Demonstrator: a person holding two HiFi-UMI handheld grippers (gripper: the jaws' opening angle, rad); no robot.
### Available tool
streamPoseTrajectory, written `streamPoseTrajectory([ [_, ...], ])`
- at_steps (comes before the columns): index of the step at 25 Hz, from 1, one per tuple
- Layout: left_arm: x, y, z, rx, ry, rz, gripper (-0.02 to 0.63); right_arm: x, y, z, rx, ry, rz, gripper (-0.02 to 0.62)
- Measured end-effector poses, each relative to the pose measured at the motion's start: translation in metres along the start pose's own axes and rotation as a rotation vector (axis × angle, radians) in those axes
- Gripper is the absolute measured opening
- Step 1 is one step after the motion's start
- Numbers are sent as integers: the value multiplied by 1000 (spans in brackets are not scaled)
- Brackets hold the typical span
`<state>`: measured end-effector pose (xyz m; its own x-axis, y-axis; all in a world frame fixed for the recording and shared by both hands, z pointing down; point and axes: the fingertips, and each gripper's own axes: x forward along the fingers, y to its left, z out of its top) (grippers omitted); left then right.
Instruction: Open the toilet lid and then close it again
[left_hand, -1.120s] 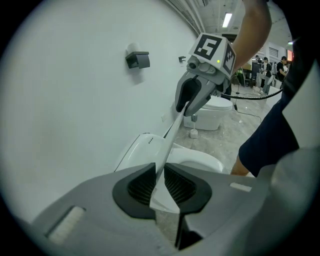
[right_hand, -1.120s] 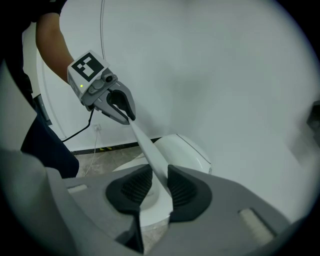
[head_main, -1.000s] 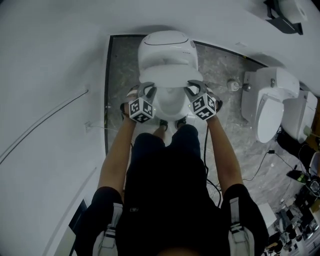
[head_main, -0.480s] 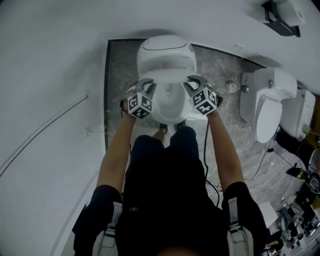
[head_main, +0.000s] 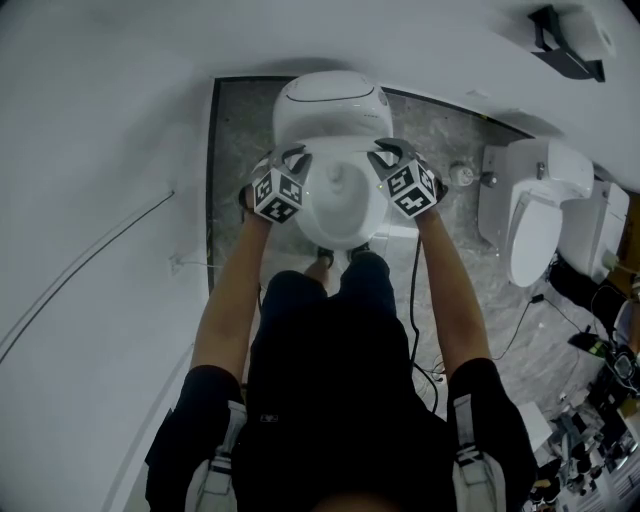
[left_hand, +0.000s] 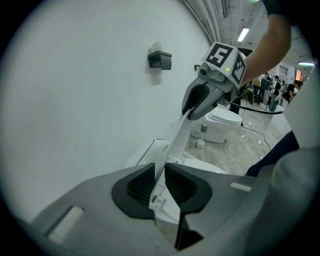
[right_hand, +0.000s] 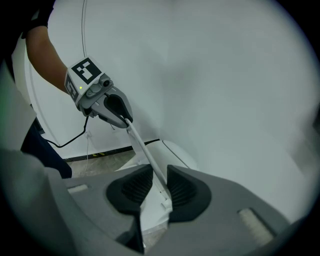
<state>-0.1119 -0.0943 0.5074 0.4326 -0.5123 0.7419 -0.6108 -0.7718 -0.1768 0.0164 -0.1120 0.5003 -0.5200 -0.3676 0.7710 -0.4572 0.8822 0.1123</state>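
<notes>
A white toilet (head_main: 332, 100) stands against the wall, its seat and bowl (head_main: 340, 205) showing. Its thin white lid (head_main: 335, 152) is raised and held by its two side edges. My left gripper (head_main: 292, 160) is shut on the lid's left edge and my right gripper (head_main: 384, 153) on the right edge. In the left gripper view the lid edge (left_hand: 179, 137) runs from my left gripper (left_hand: 160, 182) up to the right gripper (left_hand: 190, 114). In the right gripper view the lid (right_hand: 145, 155) runs from my right gripper (right_hand: 155, 187) to the left gripper (right_hand: 127, 120).
A second white toilet (head_main: 535, 215) stands at the right with a small round thing (head_main: 465, 172) on the marble floor between. A cable (head_main: 413, 300) trails by the person's legs. White walls close in at left and behind; a dark fixture (left_hand: 160, 59) hangs on the wall.
Both grippers have moved toward the tank with the lid between them. The lid stands steeper and more of the seat and bowl shows in front of it.
</notes>
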Motion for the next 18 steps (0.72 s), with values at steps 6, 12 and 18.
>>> streamPoseTrajectory([
  [6, 3, 16, 4, -13, -8, 4, 69, 6, -12, 11, -2, -1, 15, 92],
  [12, 9, 27, 6, -20, -12, 4, 69, 13, -22, 15, 2, 6, 12, 92],
  [18, 12, 35, 8, -24, -11, -4, 71, 17, -28, 20, 12, 0, 14, 94],
])
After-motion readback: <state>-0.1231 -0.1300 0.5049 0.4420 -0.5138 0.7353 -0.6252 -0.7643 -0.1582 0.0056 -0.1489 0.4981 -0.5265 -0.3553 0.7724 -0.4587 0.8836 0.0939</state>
